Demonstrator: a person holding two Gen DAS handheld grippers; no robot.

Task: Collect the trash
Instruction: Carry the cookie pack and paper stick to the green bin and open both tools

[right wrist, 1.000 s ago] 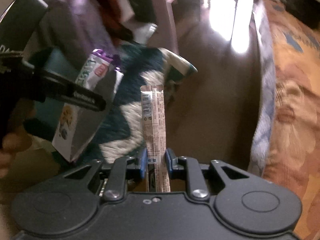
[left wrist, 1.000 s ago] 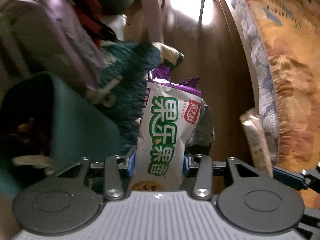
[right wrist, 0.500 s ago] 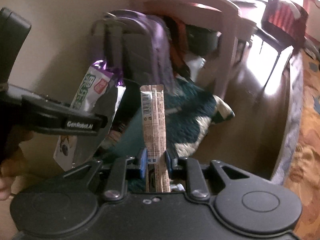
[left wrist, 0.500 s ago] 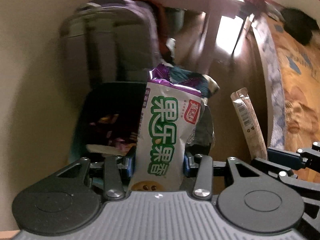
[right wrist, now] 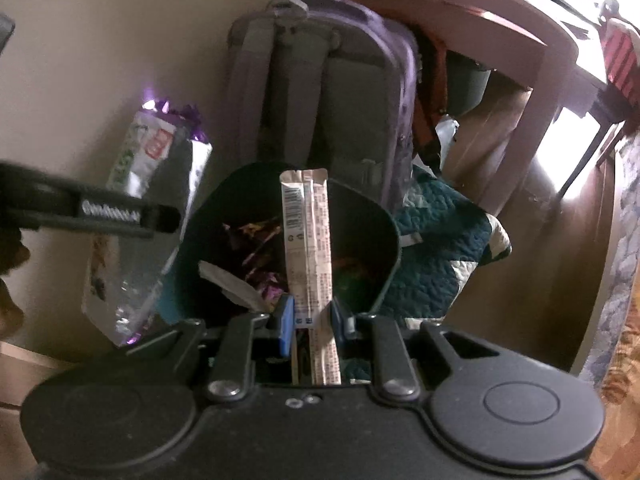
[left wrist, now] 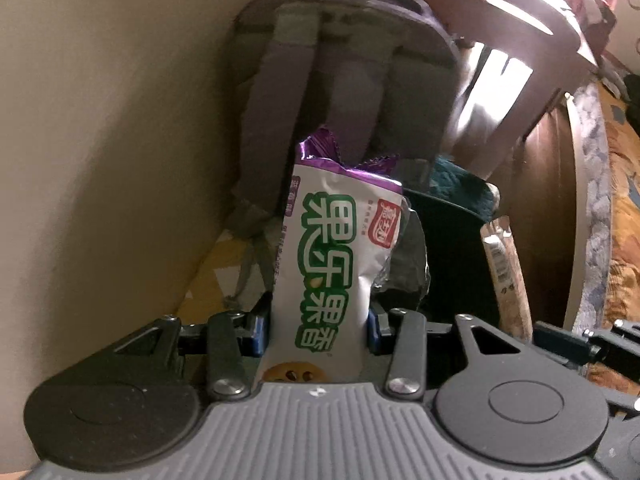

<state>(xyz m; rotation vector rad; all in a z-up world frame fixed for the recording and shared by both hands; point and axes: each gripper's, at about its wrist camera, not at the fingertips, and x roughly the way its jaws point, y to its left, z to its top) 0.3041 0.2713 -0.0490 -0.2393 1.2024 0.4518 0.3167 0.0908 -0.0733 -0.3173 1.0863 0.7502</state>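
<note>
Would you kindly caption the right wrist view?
Right gripper holds a stick wrapper above the bin of trash.

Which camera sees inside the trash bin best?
The right wrist view: the dark green trash bin opens toward it, showing wrappers inside. The left wrist view shows only its dark side, hidden behind the snack bag.

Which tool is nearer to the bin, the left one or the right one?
Right. The right tool hangs over the bin opening with its stick wrapper. The left tool, gripping a snack bag, is beside it.
</note>
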